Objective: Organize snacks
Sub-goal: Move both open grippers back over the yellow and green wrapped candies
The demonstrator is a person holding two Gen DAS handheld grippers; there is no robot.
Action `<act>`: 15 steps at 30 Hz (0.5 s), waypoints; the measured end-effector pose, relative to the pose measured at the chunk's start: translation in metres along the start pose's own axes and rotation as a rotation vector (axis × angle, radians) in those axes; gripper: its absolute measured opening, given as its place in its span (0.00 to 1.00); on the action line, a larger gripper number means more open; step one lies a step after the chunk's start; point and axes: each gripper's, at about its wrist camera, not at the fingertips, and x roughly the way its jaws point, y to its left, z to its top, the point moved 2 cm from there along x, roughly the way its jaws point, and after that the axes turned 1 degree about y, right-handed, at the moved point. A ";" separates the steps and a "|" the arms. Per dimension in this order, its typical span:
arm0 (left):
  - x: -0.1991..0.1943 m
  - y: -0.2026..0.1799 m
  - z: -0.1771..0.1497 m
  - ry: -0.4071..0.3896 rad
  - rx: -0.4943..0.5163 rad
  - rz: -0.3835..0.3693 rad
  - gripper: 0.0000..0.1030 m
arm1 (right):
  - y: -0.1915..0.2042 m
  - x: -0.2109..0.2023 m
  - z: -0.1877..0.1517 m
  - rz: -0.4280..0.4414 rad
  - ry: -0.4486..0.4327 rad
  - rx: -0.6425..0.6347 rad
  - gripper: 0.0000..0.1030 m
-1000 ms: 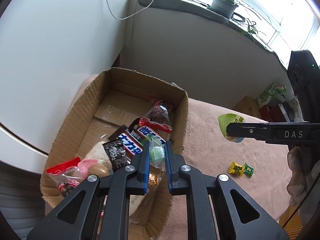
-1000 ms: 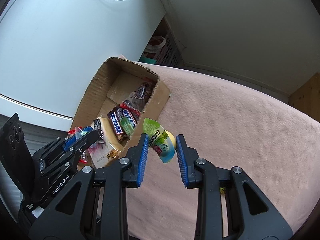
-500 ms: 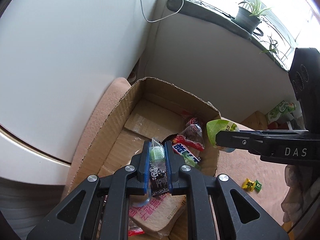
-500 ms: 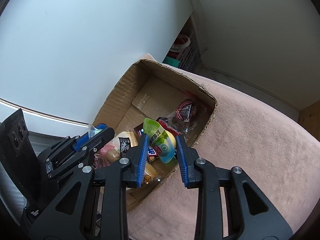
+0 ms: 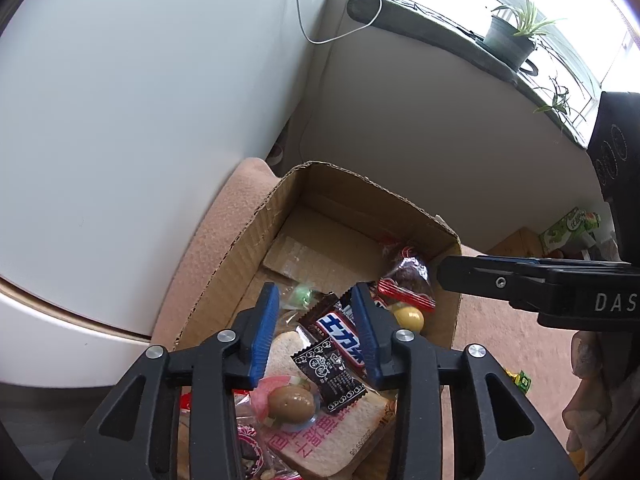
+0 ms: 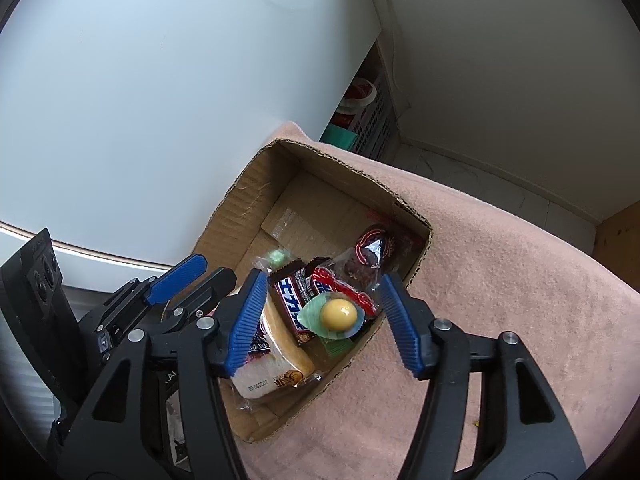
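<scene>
A cardboard box (image 5: 248,236) on a pink blanket holds several snacks; it also shows in the right wrist view (image 6: 236,196). My left gripper (image 5: 316,300) is open and empty above the box. A small green candy (image 5: 301,294) lies in the box just past its fingers, also seen in the right wrist view (image 6: 276,256). My right gripper (image 6: 322,288) is open and empty over the box's near corner. A yellow jelly cup with a green lid (image 6: 338,316) lies below it on the snacks, also seen in the left wrist view (image 5: 408,317).
The box also holds a blue-and-white chocolate bar (image 5: 340,336), a bread packet (image 6: 268,372), a black sachet (image 5: 328,376) and a red-trimmed bag (image 6: 372,252). A green-yellow candy (image 5: 520,380) lies on the blanket (image 6: 520,300). A white wall stands to the left.
Both grippers opened over the box. The green candy dropped from the left gripper and the jelly cup from the right gripper; both now lie in the box.
</scene>
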 end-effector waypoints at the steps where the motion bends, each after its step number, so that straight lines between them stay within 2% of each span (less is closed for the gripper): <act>1: 0.000 0.000 0.000 0.001 -0.002 0.002 0.36 | -0.001 0.000 0.001 0.000 0.000 0.001 0.60; 15: -0.004 -0.006 -0.004 -0.003 0.013 0.017 0.36 | -0.014 -0.015 -0.010 -0.013 -0.028 0.009 0.60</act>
